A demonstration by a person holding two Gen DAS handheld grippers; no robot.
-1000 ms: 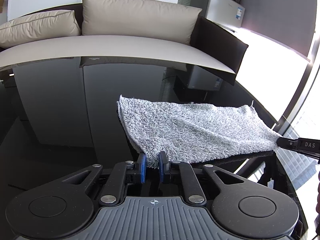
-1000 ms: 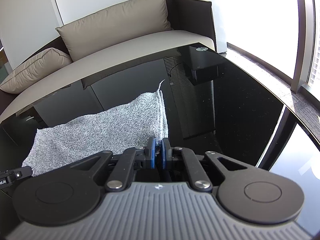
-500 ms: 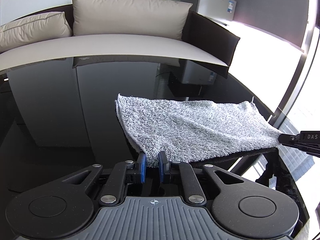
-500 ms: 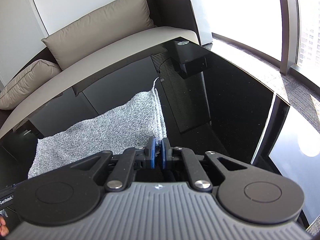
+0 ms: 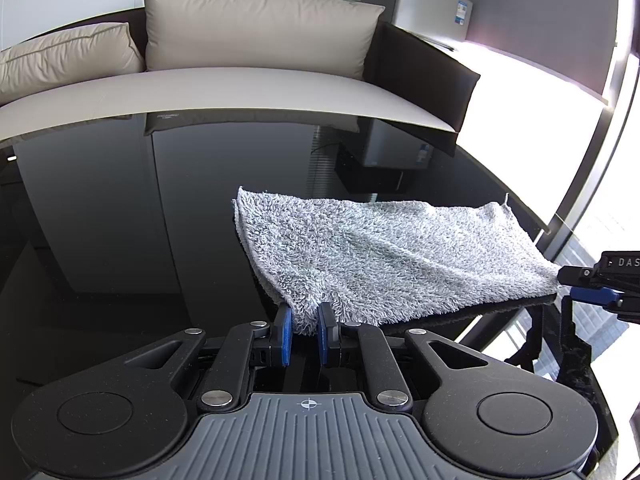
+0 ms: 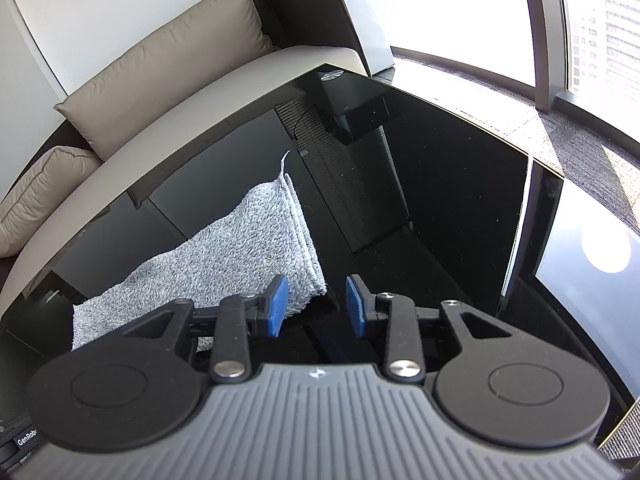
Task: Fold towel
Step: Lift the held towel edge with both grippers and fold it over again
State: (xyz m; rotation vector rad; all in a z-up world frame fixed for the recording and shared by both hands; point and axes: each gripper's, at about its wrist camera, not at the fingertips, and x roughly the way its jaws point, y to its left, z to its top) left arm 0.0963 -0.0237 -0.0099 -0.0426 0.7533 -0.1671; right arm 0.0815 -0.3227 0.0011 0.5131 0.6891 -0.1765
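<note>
My towel [image 5: 384, 256] was fuzzy speckled grey on the glossy black table [image 5: 120, 240]; my pads [image 6: 277, 306] were blue.

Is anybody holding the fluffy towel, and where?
Yes. The left tool pinches the towel at its near left corner. The right tool is open, holding nothing.

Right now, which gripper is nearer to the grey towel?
Left. The left gripper pinches the near corner of the towel between its fingers. The right gripper is open, the towel's other corner lying loose between its fingers.
</note>
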